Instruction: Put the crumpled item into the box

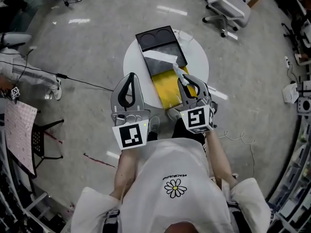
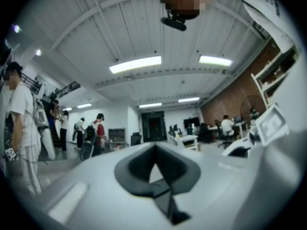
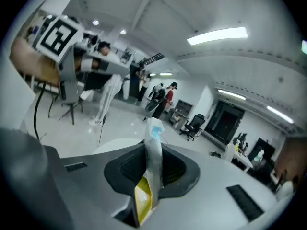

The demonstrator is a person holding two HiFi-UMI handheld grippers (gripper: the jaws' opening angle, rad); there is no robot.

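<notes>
Daisy print on the white T-shirt [image 1: 175,188], its lettering too small to read. The left gripper [image 1: 130,77] has its jaws together, empty. The right gripper [image 1: 187,84] pinches the crumpled item [image 3: 153,157], silvery and yellow foil, above the rectangular black-and-yellow box [image 1: 160,42] on the round white table [image 1: 198,57]

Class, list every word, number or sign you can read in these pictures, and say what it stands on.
No text reads surely.
White shirt: a line of print above the daisy, too small to read.
Left cube, right cube: square markers, no letters.
</notes>
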